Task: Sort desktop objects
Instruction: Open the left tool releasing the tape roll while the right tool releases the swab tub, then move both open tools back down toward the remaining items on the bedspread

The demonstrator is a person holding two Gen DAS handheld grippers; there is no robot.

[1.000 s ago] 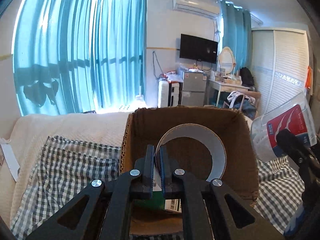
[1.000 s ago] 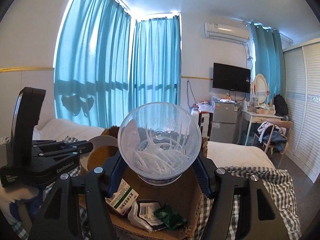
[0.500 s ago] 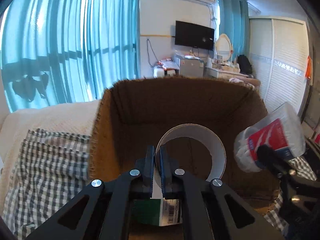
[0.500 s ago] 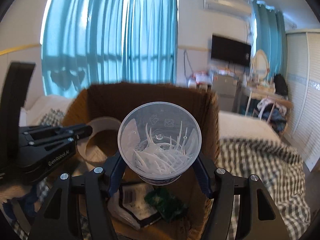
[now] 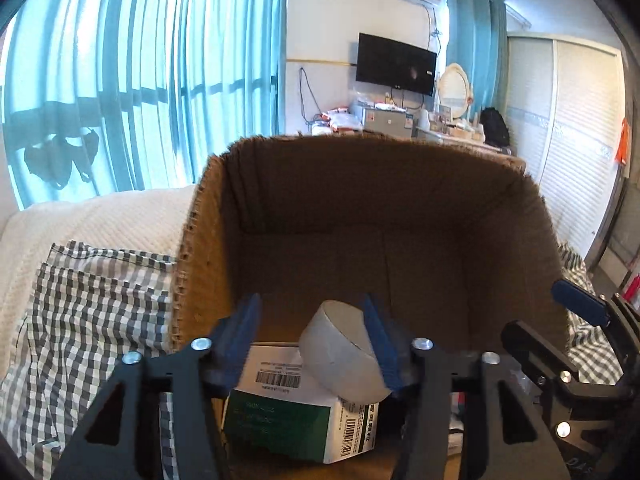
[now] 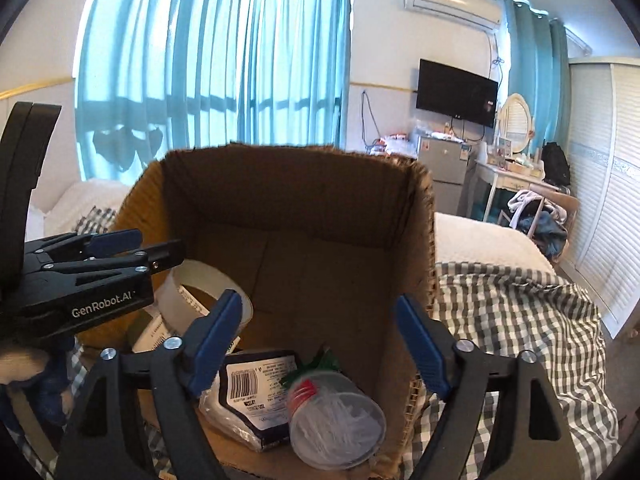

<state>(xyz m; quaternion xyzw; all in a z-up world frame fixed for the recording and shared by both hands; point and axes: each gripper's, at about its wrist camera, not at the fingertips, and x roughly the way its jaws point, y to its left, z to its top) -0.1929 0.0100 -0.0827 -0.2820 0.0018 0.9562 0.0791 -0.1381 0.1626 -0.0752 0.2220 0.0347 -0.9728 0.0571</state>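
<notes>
Cardboard box [image 6: 288, 216], open-topped, sits on a checked cloth [image 6: 512, 312] over a white textured cover [image 5: 120, 216]. Box walls rise high at rear and both sides and enclose both grippers' working area. Bkgd: teal curtains [image 6: 216, 60], wall TV [image 6: 456, 92], AC unit [image 6: 452, 0], white louvred wardrobe [image 6: 600, 184].

Box contents, right wrist view:
- Clear plastic tub [image 6: 336, 420] w/ white sticks inside and a red label, lying on its side at front-right of box floor.
- Dark pouch w/ barcode [image 6: 260, 392], flat, touching tub's left side.
- Green scrap [image 6: 324, 364] just behind tub.
- Tape roll [image 6: 208, 292], tilted, at left side of box.

Left wrist view:
- Tape roll [image 5: 344, 352] rests tilted on top of a green-and-white carton [image 5: 292, 408] w/ barcodes.

Left gripper [image 5: 316, 340]: jaws opening. Tape roll sits between the fingers; right pad is at or very near roll's edge, left pad is well clear. Contact on right side can't be confirmed. No grip on the roll.

Right gripper [image 6: 324, 344]: jaws opening, spread wide. Tub lies below and between the blue pads [image 6: 216, 340], touching neither. Tub is let go and rests on box floor.

Left gripper's body also shows at left edge of right wrist view, above tape roll.
</notes>
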